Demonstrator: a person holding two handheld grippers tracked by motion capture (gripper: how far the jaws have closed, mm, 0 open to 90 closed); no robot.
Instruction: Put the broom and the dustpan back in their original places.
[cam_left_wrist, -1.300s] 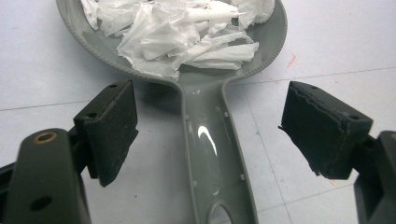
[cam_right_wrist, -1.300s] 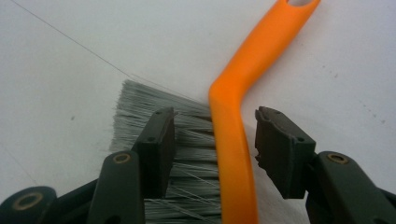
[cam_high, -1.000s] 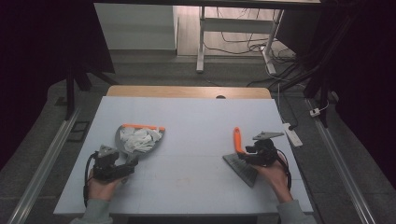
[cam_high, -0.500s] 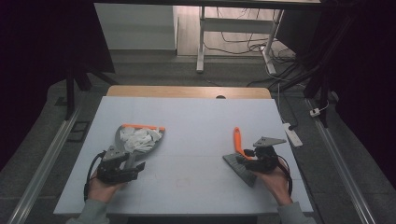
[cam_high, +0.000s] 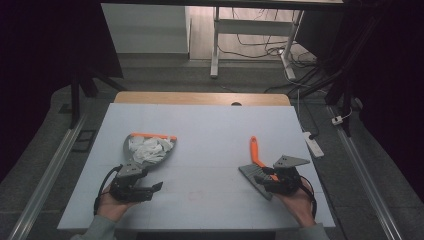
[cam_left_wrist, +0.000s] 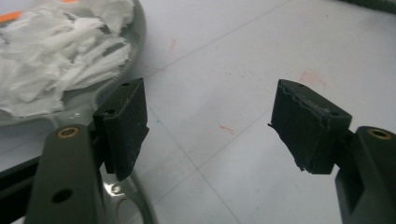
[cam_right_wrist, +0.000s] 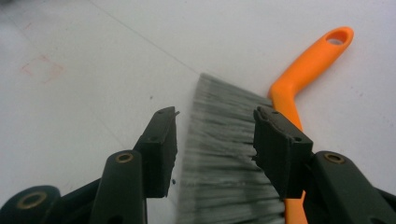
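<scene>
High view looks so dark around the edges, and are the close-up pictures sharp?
High view: the white table is lit, the room around it nearly black. Left gripper view: near claw pads sharp, tissue pile overexposed. Right gripper view: brush bristles soft and blurred.

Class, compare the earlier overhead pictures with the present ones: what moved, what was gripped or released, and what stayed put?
The left gripper drew back from the dustpan; its jaws have just been closing a little, with nothing between them. The right gripper crept along the brush, jaws open. Dustpan, paper scraps and brush stayed put.
</scene>
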